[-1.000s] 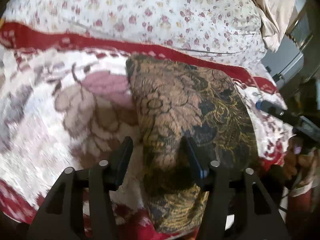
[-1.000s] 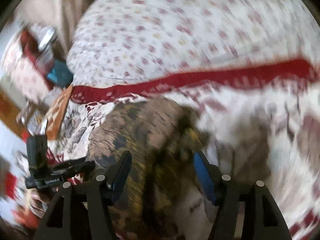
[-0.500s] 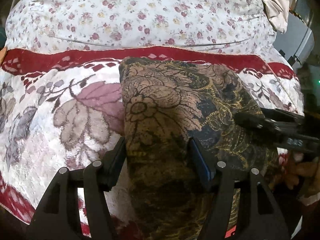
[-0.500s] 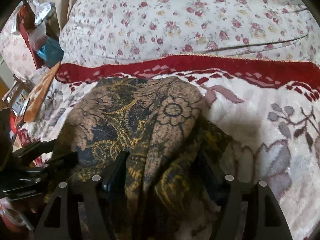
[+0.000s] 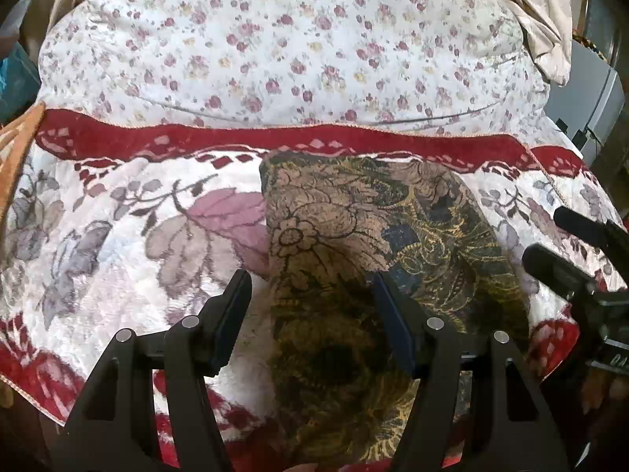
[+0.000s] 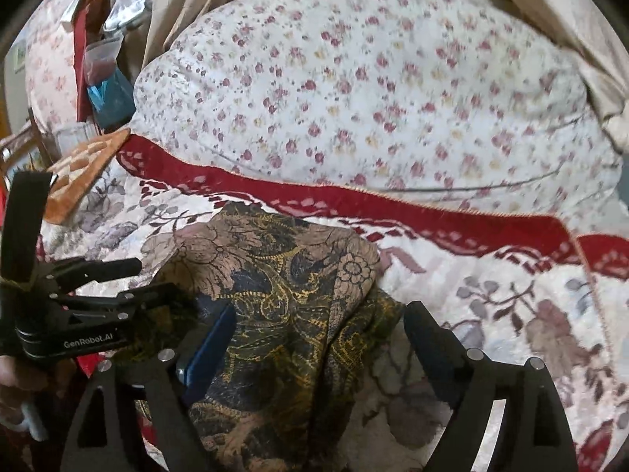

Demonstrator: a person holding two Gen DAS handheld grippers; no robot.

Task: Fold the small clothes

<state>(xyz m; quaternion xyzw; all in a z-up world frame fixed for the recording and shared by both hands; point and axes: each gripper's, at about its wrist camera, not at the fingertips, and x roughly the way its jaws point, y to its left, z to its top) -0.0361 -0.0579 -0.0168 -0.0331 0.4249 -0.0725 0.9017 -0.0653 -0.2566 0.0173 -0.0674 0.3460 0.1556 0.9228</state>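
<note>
Brown-and-gold floral garment [image 5: 354, 244], dark patches mixed in, lies folded into a rough oblong on a plush blanket [image 5: 118, 244] — white with mauve flowers and a red border. Its far edge sits just short of the red band. Behind the blanket, a quilted cover [image 5: 275, 39] with small pink roses bulges up.

Left gripper [image 5: 310, 306] hangs over the garment's near-left part, jaws apart. The left finger is over bare blanket just beside the cloth edge, the right finger with its blue pad over the cloth; the pads do not pinch anything.

Right gripper [image 6: 318, 326] — jaws opening, wide apart, the garment's near-right part between them but not pressed. Its blue-padded finger is over the cloth, the other finger beyond the cloth's right edge, over the blanket. On this side the fabric looks bunched, with a dark fold down the middle.

Each tool shows in the other's view: the left one at the left edge of the right wrist view, with "GenRobot.AI" printed on it and a hand [image 6: 15, 389] partly visible below it.

Orange patterned mat [image 6: 78, 169] lies at the blanket's far left corner; clutter beyond it is too blurred to name. Beige cloth [image 5: 546, 19] hangs at upper right.
</note>
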